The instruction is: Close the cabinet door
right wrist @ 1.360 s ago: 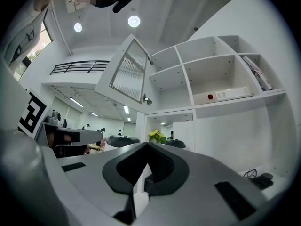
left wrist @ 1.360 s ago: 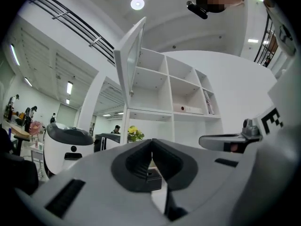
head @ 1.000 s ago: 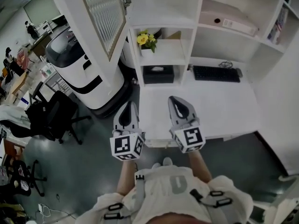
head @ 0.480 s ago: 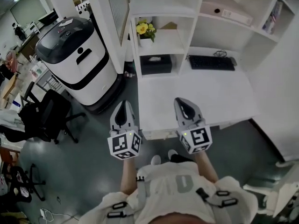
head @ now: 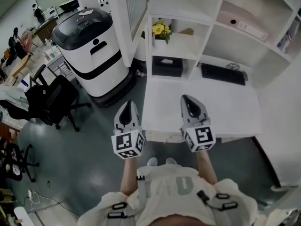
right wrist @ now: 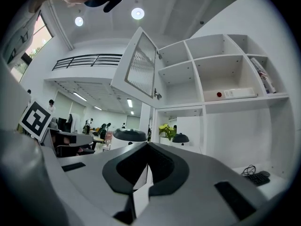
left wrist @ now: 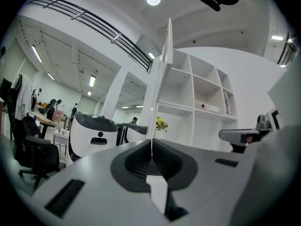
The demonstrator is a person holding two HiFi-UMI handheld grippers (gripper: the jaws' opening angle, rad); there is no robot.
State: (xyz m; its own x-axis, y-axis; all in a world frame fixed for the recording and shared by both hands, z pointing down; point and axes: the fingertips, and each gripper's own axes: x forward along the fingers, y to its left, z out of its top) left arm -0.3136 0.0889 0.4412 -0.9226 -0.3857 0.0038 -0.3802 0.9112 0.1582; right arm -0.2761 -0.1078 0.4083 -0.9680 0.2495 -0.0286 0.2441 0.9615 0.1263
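White-and-grey, a wheeled machine [head: 89, 46] stands on the floor left of the desk [head: 225, 109]. Just right of it the cabinet door [head: 134, 11], with its ribbed pane, hangs swung wide out from the shelves above the desk's far left corner. My left tongs [head: 127, 105], jaws pressed together on nothing, hover off the desk's near left corner, pointing at the door's thin edge, well short of it. My right tongs [head: 187, 99], also closed and empty, sit over the desk's near edge, the door up to their left.
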